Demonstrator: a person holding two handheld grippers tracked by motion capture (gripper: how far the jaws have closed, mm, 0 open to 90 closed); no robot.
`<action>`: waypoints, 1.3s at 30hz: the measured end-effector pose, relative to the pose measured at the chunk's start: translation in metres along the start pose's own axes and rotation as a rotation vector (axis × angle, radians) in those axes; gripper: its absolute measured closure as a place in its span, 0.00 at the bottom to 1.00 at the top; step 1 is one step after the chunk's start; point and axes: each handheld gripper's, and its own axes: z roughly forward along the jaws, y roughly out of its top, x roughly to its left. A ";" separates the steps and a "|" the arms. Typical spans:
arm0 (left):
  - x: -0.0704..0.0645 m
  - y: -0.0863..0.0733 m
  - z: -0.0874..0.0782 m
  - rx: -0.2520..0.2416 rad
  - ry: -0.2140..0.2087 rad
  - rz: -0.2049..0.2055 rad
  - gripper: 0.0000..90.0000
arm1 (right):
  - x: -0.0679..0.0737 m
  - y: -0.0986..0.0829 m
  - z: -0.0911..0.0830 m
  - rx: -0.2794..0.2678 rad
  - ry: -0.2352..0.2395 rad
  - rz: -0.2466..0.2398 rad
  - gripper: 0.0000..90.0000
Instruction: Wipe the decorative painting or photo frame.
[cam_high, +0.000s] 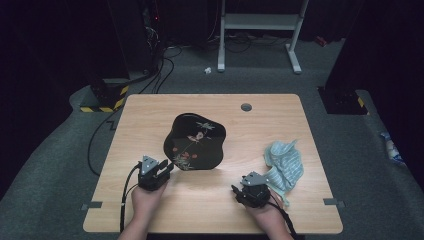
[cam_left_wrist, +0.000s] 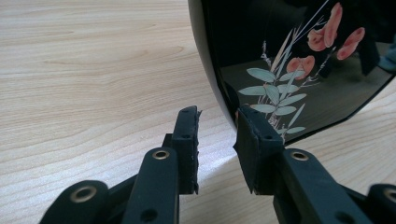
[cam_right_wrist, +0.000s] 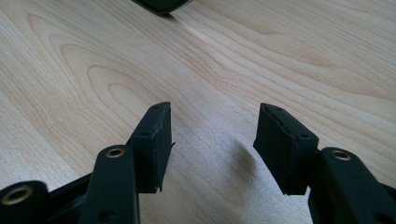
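At the near left of the wooden table (cam_high: 150, 120), the left gripper (cam_high: 161, 169) sat in the person's left hand (cam_high: 146, 199), pointed toward the black lacquer tray (cam_high: 196, 142) with its painted flowers and leaves. In the left gripper view its jaws stood partly open, one on each side of the tray's near rim — the right-hand jaw lay over the painted inner face, the other stood outside with a gap to the rim, so the tray (cam_left_wrist: 299, 70) was straddled but not clamped. The tray lay near the table's middle, its near edge just at that gripper. Further right, the right gripper (cam_high: 237, 190) rested low over bare wood in the right hand (cam_high: 267, 212), jaws wide apart and holding nothing. Just beyond it, by the right edge, lay a crumpled pale blue striped cloth (cam_high: 286, 162) — well apart from the tray.
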 end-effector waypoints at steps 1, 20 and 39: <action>0.000 0.000 0.001 0.005 -0.001 -0.001 0.76 | 0.000 -0.001 0.000 0.002 -0.001 0.000 0.51; -0.005 -0.003 -0.005 0.042 -0.014 0.080 0.64 | -0.002 -0.001 -0.002 0.000 -0.001 -0.004 0.52; -0.002 -0.033 -0.029 0.210 -0.092 0.193 0.41 | -0.007 -0.004 0.004 0.016 0.062 0.051 0.43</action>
